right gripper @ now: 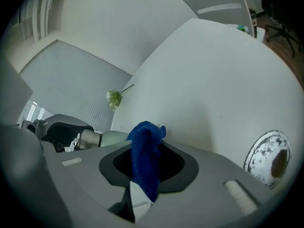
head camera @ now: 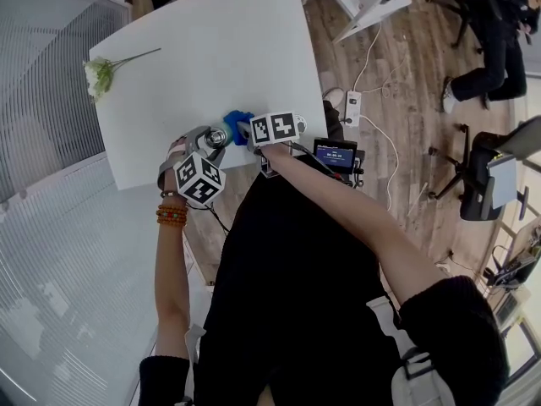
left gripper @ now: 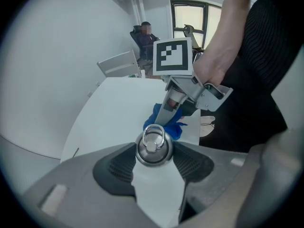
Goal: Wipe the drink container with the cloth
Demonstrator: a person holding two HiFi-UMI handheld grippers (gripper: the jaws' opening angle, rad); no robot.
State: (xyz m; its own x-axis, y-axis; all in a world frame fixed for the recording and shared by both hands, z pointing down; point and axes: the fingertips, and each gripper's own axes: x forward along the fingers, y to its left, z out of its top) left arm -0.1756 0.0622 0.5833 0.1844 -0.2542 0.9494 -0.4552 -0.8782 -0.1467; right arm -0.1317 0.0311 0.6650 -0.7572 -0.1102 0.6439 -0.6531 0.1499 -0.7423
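Steel bottle (left gripper: 154,148) with a ring on its cap is clamped at the cap by the left gripper (left gripper: 154,164), 1 jaw pad on each side. It is held over the near edge of the white table (head camera: 220,49), and its body seems to point away toward the cloth. Blue cloth (right gripper: 145,158) is pinched in a bunch between the closed jaws of the right gripper (right gripper: 147,172), just beside the bottle's far end — contact cannot be confirmed.

The bottle is judged stiff, smooth and slippery. Being held only at the narrow cap, it may pivot under a sideways wipe, so light strokes along its length are advised. The cloth is soft and limp.

The table edge lies directly below, so room is tight there. Open tabletop lies beyond — only a flower (head camera: 101,74) is seen, well apart at the far corner.
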